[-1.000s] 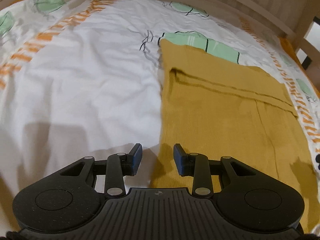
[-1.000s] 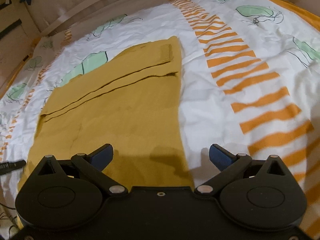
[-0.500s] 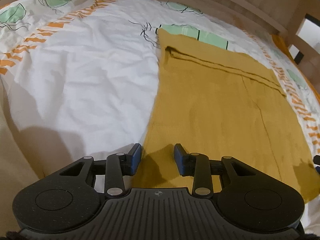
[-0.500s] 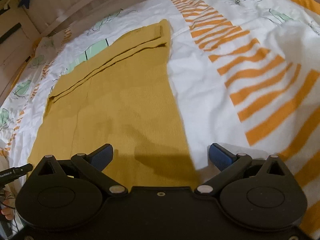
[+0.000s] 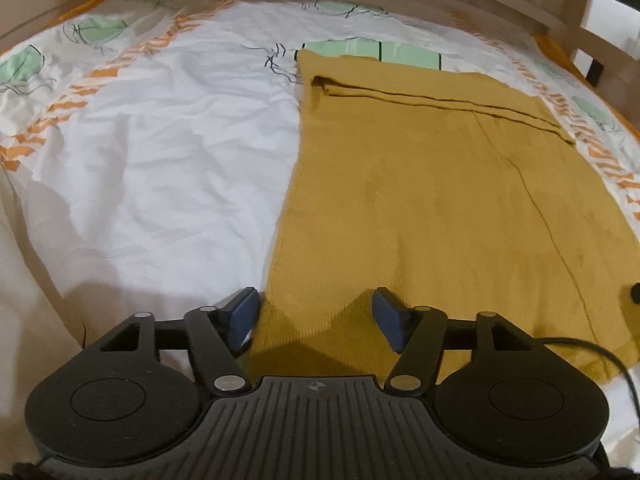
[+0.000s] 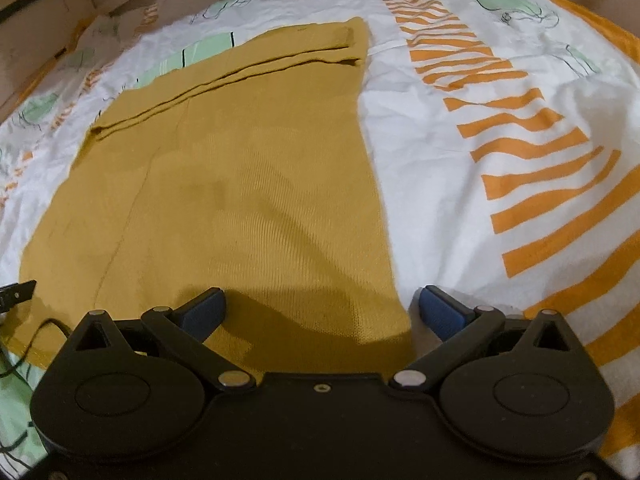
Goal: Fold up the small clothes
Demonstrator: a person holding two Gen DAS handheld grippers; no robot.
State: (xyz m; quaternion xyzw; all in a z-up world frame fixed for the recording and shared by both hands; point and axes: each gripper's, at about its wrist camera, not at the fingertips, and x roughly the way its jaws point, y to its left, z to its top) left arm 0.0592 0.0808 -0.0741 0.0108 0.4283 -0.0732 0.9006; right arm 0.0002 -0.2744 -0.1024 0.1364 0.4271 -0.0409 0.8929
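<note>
Since a second ago the left gripper [image 5: 316, 318] is opening over the mustard garment's [image 5: 440, 208] near-left corner on the bedsheet [image 5: 160, 168], gripping nothing, while the right gripper [image 6: 322, 310] stays spread astride its near-right corner; pinch both corners evenly before lifting.

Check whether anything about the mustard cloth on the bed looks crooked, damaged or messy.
Nothing stands out. The mustard-yellow knit garment lies flat on the white patterned bedsheet, its far end folded over in a neat band, with no tears or stains visible. Both tongs, left and right, hover at its near edge; the left tongs' jaws are opening.
</note>
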